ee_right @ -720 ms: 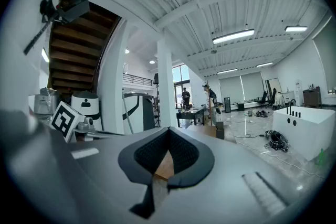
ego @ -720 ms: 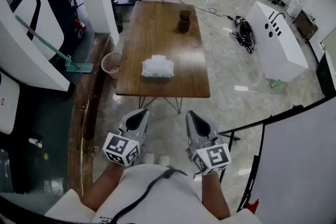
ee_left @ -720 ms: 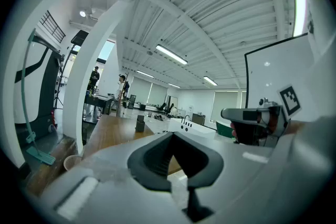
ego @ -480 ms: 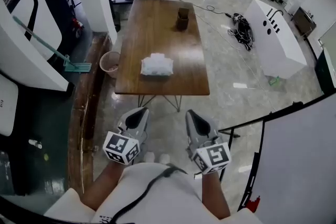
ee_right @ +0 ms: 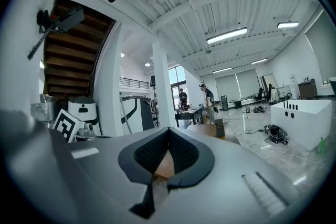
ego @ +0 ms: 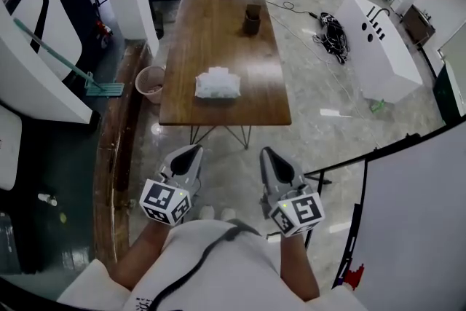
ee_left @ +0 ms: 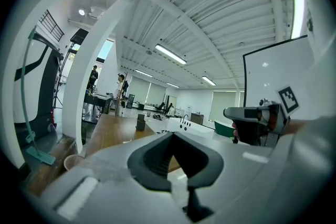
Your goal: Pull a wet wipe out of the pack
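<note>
Well, your pack point(ego: 217, 84) lies flat on the table point(ego: 218, 40), toward its near end. Its long axis runs across the table, parallel to the near edge. There is one pack, with bare wood on every side. It sits back from the near edge, about midway between the long edges. One dark cup point(ego: 252, 19) stands well apart from it at the far end. One bin point(ego: 150, 84) stands on the floor just beside the table's left edge. Your two grippers hang side by side over open floor, short of the near edge. The left gripper point(ego: 191, 154) and right gripper point(ego: 269, 156) each have their jaws closed tip to tip, with nothing between them.
</note>
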Action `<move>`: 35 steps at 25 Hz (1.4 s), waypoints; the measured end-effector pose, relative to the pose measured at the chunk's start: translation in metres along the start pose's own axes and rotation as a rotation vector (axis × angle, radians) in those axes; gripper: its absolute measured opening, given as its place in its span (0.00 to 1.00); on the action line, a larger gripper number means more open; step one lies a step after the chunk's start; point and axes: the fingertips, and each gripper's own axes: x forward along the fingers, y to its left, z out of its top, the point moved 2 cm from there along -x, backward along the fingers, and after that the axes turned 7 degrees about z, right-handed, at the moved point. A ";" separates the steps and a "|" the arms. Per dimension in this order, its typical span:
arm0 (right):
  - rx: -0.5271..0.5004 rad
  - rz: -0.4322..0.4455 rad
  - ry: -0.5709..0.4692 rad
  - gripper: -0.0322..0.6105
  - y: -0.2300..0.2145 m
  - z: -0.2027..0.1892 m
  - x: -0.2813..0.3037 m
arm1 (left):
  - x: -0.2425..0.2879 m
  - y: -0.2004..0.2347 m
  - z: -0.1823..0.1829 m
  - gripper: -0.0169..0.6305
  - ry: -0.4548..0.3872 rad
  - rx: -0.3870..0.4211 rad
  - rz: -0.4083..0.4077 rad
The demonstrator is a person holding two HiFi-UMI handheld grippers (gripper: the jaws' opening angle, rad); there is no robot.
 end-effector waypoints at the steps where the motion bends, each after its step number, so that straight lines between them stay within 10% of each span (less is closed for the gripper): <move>1: -0.003 0.001 0.007 0.06 0.002 -0.001 0.000 | -0.001 0.002 0.000 0.03 -0.005 0.000 0.004; 21: 0.010 -0.046 0.028 0.06 0.004 -0.014 0.010 | -0.001 0.028 -0.010 0.03 -0.001 -0.019 -0.019; 35: 0.004 0.087 0.046 0.06 -0.061 -0.008 0.085 | 0.069 0.056 0.007 0.03 -0.010 -0.017 0.094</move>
